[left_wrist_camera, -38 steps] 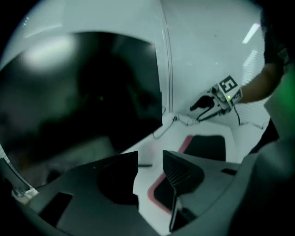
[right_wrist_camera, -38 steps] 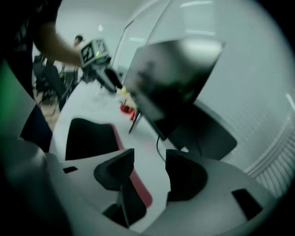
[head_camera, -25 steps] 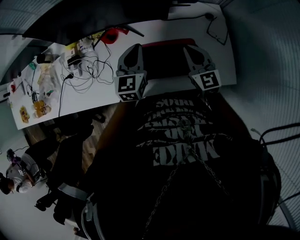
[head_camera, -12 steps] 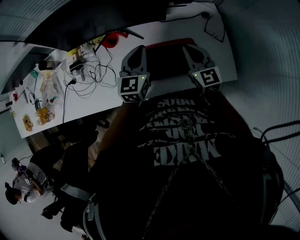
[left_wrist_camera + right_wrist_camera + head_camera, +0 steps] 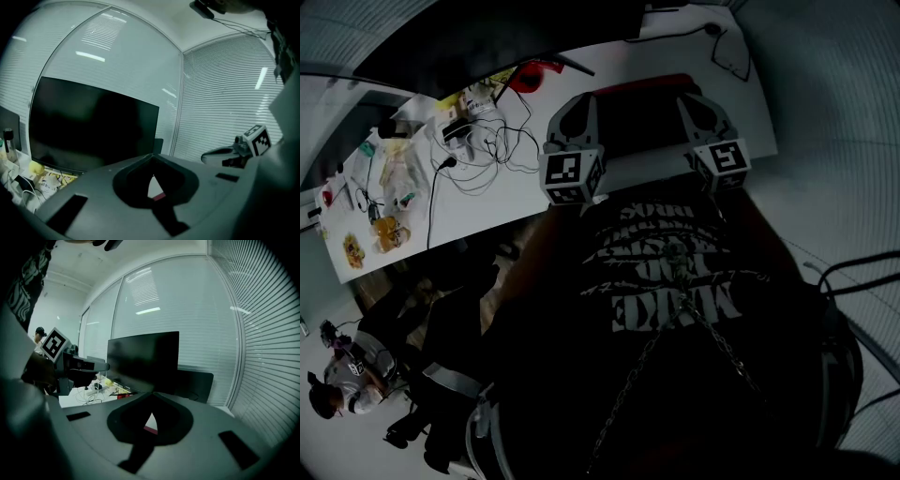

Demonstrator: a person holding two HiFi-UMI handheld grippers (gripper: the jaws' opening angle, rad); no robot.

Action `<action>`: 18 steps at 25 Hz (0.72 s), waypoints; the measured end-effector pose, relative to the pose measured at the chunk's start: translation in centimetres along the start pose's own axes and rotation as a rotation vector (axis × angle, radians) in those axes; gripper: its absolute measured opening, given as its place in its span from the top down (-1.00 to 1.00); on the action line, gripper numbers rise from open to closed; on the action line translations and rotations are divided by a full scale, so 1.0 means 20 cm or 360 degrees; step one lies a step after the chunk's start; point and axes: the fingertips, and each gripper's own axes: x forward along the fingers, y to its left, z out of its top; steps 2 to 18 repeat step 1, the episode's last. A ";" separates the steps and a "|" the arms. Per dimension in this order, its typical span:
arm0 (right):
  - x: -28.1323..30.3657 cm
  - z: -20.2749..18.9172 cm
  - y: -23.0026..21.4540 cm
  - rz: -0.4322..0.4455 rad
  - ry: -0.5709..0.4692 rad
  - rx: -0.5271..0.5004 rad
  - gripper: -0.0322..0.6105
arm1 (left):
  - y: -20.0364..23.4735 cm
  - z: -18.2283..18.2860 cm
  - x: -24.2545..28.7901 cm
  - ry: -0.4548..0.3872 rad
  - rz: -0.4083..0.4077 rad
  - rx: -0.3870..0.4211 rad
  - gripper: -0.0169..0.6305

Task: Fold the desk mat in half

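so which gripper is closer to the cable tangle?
The left gripper: the cable tangle lies just beside it; the right gripper is across the desk mat.

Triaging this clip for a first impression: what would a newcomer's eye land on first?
Two shut grey claws, the left claw and right claw, hang side by side over a dark, red-edged desk mat on the white desk. Left of them sprawls a tangle of black cables, and the person's black printed shirt fills the foreground.
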 end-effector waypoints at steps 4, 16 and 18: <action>-0.01 0.00 0.01 -0.0010 0.0001 0.0015 0.90 | 0.01 0.00 -0.01 -0.0002 -0.0006 0.0006 0.93; -0.01 0.00 0.01 -0.0010 0.0001 0.0015 0.90 | 0.01 0.00 -0.01 -0.0002 -0.0006 0.0006 0.93; -0.01 0.00 0.01 -0.0010 0.0001 0.0015 0.90 | 0.01 0.00 -0.01 -0.0002 -0.0006 0.0006 0.93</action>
